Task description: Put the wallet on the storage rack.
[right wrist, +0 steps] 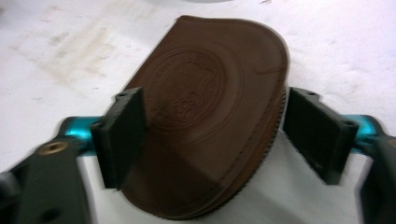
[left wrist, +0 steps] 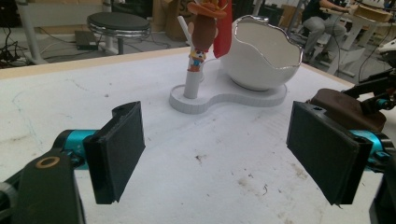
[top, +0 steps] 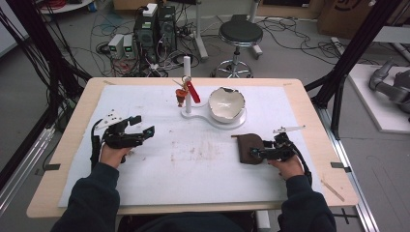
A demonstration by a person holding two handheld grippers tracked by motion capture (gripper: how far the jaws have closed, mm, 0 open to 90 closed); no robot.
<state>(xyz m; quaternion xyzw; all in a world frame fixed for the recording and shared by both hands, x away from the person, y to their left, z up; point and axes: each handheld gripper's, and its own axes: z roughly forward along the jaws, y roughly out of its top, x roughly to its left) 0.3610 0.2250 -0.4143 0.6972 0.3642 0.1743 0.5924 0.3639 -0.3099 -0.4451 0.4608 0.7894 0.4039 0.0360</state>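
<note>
- One brown leather pouch (top: 249, 147) lies flat on the white mat (top: 193, 159) at the right side of the counter (top: 309, 116); its rounded flap carries an embossed round emblem, seen close in the right gripper view (right wrist: 205, 116).
- One right gripper (top: 257, 152) sits at the pouch; its jaws stand apart on either side of it. The left jaw overlaps the pouch's edge, the right jaw stands just beside the stitched rim. They do not look clamped on it.
- One left gripper (top: 145, 126) is held over the left part of the mat, well apart from the pouch. Its jaws are wide apart with nothing between them, as the left gripper view (left wrist: 219, 154) shows.
- One white stand (top: 212, 116) sits at the far middle of the mat: a flat base with one upright white post (top: 187, 82) and one egg-shaped white bowl (top: 226, 103) with a jagged, cracked-shell rim.
- The bowl's inside looks white and bare; I cannot see its bottom.
- On the post hang one small cartoon figure (left wrist: 204, 32) in an orange hat and one red tag (top: 193, 92), under a metal ring.
- Two dark sleeves (top: 92, 198) come in from the near edge, one hand on each gripper.
- Beyond the counter stand one black round stool (top: 240, 34) and computer boxes amid cables on the floor.
</note>
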